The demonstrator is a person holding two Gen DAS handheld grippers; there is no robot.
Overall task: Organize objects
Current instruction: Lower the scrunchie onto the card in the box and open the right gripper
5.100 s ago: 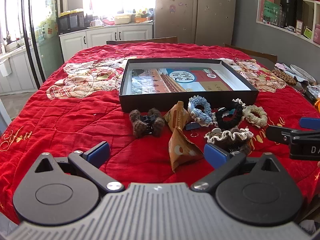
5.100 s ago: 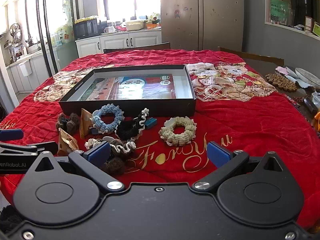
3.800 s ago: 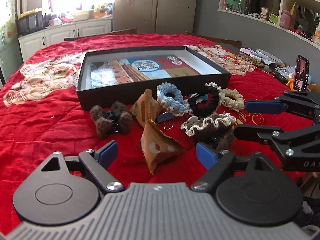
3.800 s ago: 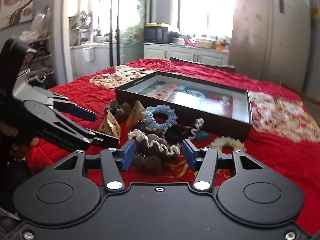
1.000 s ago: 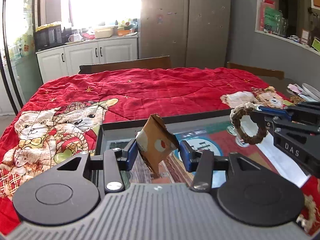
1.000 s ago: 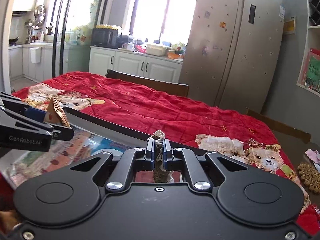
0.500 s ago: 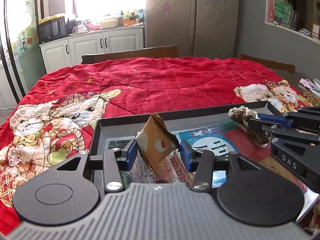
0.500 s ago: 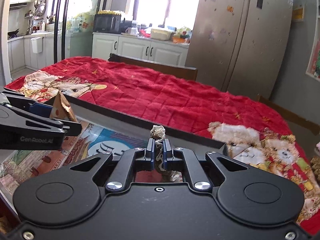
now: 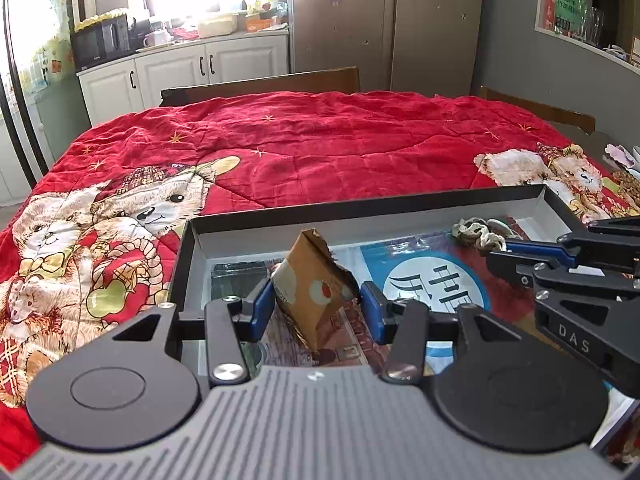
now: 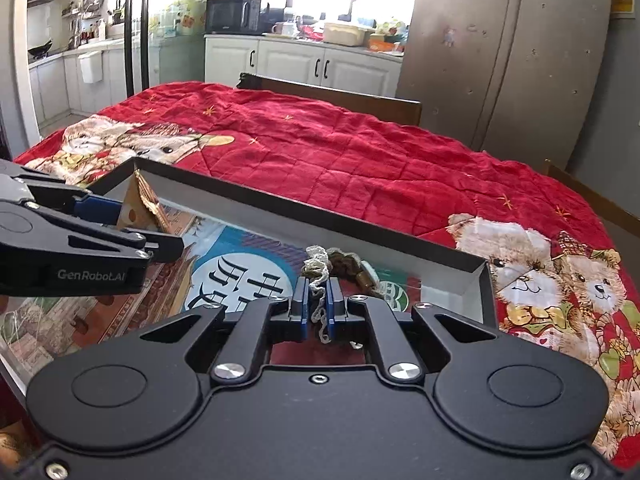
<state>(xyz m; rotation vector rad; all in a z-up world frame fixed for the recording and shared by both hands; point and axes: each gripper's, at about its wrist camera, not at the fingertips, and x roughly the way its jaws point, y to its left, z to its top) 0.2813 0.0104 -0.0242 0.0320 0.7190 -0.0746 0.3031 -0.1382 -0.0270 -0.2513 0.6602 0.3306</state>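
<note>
The counter (image 9: 320, 148), under a red quilt, stretches away ahead of both grippers, and the shallow black box (image 9: 360, 208) lies directly below and in front of them, its printed floor bare but for what they bring.

The left gripper (image 9: 316, 304) has a brown paper packet (image 9: 312, 284) between its half-spread pads, standing upright with its torn top tilted away. The left pad meets the packet; at the right pad a sliver of gap may show, so the hold looks light at best. The right gripper (image 10: 318, 304), beside it on the right, is pinched nearly shut on a thin part of a brown-and-cream scrunchie (image 10: 332, 264), whose bulk bunches just ahead of the tips, against or just over the box floor near the far wall.

Risks, as I judge them: the packet could tip or slide out crooked if the left pads part unevenly, landing on edge against the near-left corner. The scrunchie's loose thread could snag on a pad and be dragged out when the right gripper lifts. The grippers sit near each other, so a sideways withdrawal could knock them together.

Both grippers point forward and downward into the box, level in roll.
</note>
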